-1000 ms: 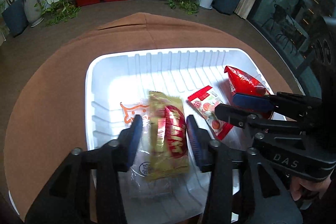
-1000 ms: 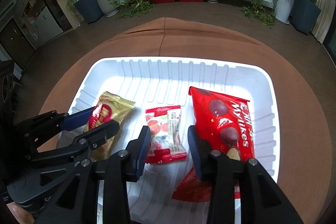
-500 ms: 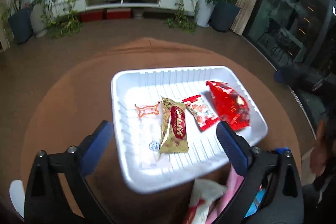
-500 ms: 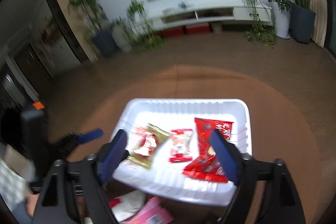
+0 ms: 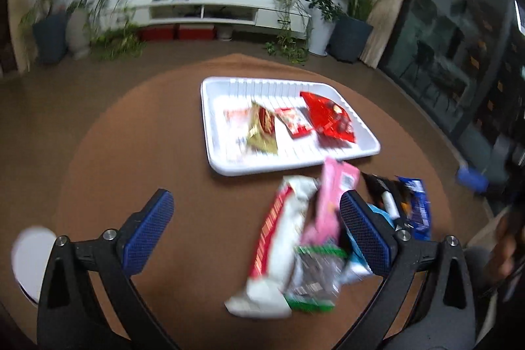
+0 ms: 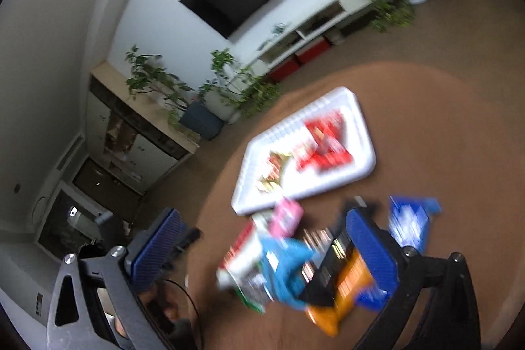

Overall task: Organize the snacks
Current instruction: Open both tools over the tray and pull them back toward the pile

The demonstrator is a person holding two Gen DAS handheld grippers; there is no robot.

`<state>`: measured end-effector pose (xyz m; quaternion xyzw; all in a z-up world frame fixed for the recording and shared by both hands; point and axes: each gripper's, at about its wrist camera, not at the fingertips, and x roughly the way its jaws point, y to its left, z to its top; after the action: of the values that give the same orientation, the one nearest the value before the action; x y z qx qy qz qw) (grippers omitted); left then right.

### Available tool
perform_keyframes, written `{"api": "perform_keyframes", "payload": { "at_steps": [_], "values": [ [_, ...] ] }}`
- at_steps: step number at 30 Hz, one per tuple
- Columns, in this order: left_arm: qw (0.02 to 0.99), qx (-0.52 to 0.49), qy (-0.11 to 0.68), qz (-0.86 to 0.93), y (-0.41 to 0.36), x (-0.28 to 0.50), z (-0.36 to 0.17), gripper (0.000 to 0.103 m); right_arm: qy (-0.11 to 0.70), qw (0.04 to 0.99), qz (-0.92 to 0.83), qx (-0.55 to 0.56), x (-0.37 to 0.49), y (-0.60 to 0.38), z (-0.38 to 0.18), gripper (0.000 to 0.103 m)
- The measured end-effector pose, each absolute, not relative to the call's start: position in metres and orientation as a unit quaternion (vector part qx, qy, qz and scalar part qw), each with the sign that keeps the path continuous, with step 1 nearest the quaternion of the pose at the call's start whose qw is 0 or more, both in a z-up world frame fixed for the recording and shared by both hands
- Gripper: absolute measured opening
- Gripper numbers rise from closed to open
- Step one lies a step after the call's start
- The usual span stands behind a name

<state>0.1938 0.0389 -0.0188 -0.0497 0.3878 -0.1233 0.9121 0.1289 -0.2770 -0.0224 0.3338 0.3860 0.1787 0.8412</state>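
Left wrist view: the left gripper [image 5: 252, 225] hangs above the brown tabletop [image 5: 137, 127] with its blue fingers [image 5: 149, 230] spread wide and nothing between them. Ahead sits the white tray [image 5: 370, 150], holding a gold packet [image 5: 261, 128], a small red-and-white packet [image 5: 293, 125] and a big red bag [image 5: 329, 117] side by side, with a pale wrapper at the left, too blurred to read. Just in front of the tray lies a loose heap of snacks: a white-and-red packet [image 5: 279, 245], a pink packet [image 5: 331, 202] and a dark blue packet [image 5: 415, 205], overlapping.

Right wrist view: tilted and blurry, the right gripper [image 6: 262, 251] is also wide apart and empty. The heap lies under it, with a light blue packet [image 6: 288, 264], an orange packet [image 6: 344, 294] and a blue packet [image 6: 410, 225]; the tray [image 6: 361, 169] lies beyond, red bags inside
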Motion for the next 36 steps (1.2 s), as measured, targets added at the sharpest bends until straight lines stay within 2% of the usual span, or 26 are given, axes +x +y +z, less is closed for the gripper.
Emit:
{"api": "perform_keyframes", "payload": {
  "at_steps": [5, 13, 23, 31, 32, 36],
  "values": [
    [0.902, -0.052, 0.406, -0.141, 0.031, 0.147, -0.040, 0.103, 0.414, 0.833, 0.130, 0.343, 0.091, -0.289, -0.051, 0.103],
    [0.884, -0.042, 0.438, -0.156, 0.011, 0.121, -0.069, 0.103, 0.456, 0.831, 0.067, 0.312, 0.089, -0.291, -0.060, 0.097],
    [0.883, -0.001, 0.444, -0.154, 0.010, 0.155, -0.057, 0.103, 0.457, 0.838, 0.076, 0.287, 0.083, -0.276, -0.064, 0.092],
    [0.862, 0.098, 0.471, -0.161, -0.006, 0.204, -0.060, 0.101, 0.465, 0.841, 0.110, 0.253, 0.085, -0.249, -0.064, 0.082],
    [0.858, 0.112, 0.475, -0.160, -0.007, 0.210, -0.062, 0.098, 0.466, 0.841, 0.112, 0.252, 0.086, -0.248, -0.064, 0.082],
    [0.835, 0.134, 0.505, -0.172, -0.010, 0.237, -0.078, 0.071, 0.470, 0.840, 0.118, 0.243, 0.087, -0.241, -0.065, 0.081]
  ]
}}
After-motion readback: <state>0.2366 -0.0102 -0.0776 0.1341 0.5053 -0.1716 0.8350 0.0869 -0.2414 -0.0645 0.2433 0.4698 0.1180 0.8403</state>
